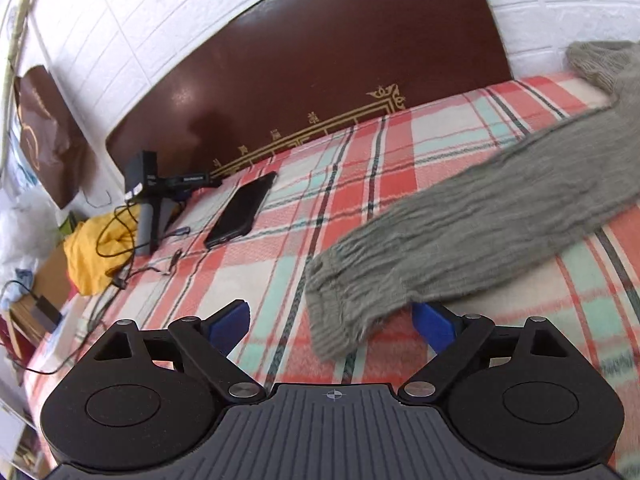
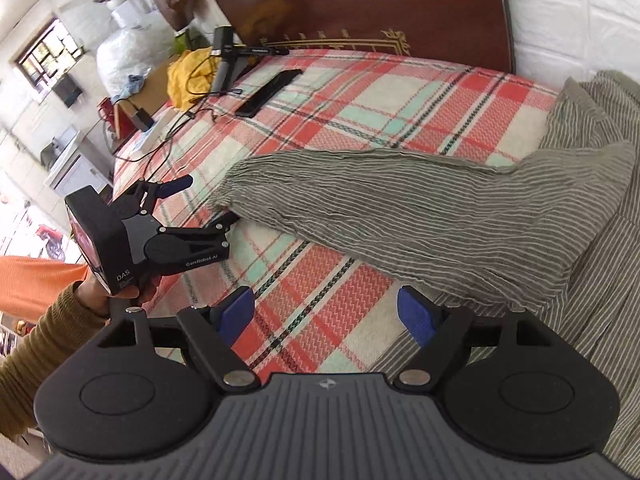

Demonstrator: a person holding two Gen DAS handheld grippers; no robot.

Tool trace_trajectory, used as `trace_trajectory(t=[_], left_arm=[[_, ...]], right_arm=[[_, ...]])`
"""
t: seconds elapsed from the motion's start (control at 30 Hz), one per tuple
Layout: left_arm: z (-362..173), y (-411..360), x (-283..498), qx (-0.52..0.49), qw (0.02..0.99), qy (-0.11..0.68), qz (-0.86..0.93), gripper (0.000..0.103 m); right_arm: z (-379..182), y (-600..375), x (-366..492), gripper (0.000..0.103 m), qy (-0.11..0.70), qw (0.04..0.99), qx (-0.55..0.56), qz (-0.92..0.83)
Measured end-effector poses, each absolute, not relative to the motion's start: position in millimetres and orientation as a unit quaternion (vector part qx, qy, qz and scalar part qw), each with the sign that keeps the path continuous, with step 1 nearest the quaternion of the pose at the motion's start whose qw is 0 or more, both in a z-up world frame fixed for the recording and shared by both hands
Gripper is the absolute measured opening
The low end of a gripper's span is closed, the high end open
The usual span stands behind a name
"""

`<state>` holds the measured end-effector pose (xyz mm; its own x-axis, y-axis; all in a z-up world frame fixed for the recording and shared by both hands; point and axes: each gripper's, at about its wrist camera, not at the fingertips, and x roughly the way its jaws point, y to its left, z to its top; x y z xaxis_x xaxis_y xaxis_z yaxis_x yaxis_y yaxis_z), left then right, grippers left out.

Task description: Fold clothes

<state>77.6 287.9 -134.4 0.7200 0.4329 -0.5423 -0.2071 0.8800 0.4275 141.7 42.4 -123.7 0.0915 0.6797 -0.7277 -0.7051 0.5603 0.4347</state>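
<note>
A grey striped garment [image 2: 592, 184] lies on the right of a bed covered with a red, white and teal plaid blanket [image 2: 360, 92]. Its long sleeve [image 2: 400, 212] stretches left across the blanket. My left gripper [image 1: 332, 326] is open at the sleeve's cuff [image 1: 344, 304]; the cuff lies between the fingers and drapes over the tip of the right one. The right wrist view shows the left gripper [image 2: 200, 202] at the cuff, held in a person's hand [image 2: 100, 292]. My right gripper [image 2: 326, 316] is open over bare blanket, just below the sleeve near the garment's body.
A black phone [image 1: 240, 210] lies on the blanket near the brown headboard [image 1: 320, 60]. Beside it stand a black device on a stand [image 1: 152, 192] and trailing cables [image 1: 120, 248]. A yellow cloth [image 1: 92, 252] sits off the bed's left edge.
</note>
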Motion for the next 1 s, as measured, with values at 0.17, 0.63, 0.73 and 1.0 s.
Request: trace_trajectory(t=[0.17,0.63,0.73,1.0], left_arm=[[-125.5,302.0,88.4,0.069,0.930,0.339,0.126,0.000],[-43.6,233.5,10.8,0.036,0.979,0.201,0.012,0.001],[-37.6,221.5,11.8,-0.003,0.979,0.200,-0.031,0.001],[-14.9,202.1,13.5,-0.028,0.980,0.181,-0.080,0.001]], right_arm=[[-121.5,45.4,140.7,0.082,0.484,0.743,-0.011,0.462],[-69.0,57.1,110.2,0.079,0.383,0.776,-0.032,0.500],[-56.1,58.5,94.1,0.078,0.332,0.790,-0.092,0.507],[-76.1,60.9,54.3,0.055,0.234,0.805,-0.217,0.501]])
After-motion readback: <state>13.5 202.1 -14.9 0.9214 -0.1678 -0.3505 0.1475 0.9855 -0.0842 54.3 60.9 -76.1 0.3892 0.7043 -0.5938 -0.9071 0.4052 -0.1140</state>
